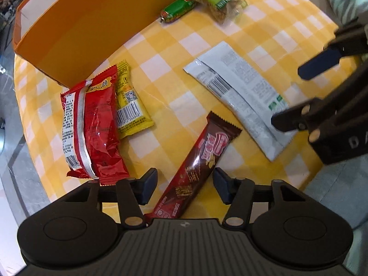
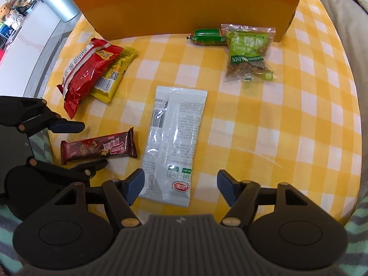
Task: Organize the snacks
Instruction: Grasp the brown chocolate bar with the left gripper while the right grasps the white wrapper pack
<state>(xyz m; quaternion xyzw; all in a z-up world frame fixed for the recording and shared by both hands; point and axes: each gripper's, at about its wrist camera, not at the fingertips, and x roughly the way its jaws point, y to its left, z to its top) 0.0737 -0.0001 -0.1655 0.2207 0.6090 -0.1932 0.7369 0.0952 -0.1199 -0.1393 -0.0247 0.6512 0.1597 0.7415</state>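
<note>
Left gripper (image 1: 185, 185) spread wide, straddling the glossy brown wafer bar (image 1: 195, 172), whose long axis runs toward upper right. Right gripper (image 2: 180, 187) likewise released over the flat white pouch (image 2: 172, 142), lengthwise up-frame. Beyond: crinkled red packet (image 2: 88, 73), orange cardboard box (image 2: 184, 7).

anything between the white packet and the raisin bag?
Nothing: only bare yellow checked tablecloth between the white packet and the raisin bag, clearest in the right wrist view.

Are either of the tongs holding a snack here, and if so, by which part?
Nothing is held. The left tongs are open astride the brown chocolate wafer bar, not touching it; the right tongs are open over the white packet's near end.
</note>
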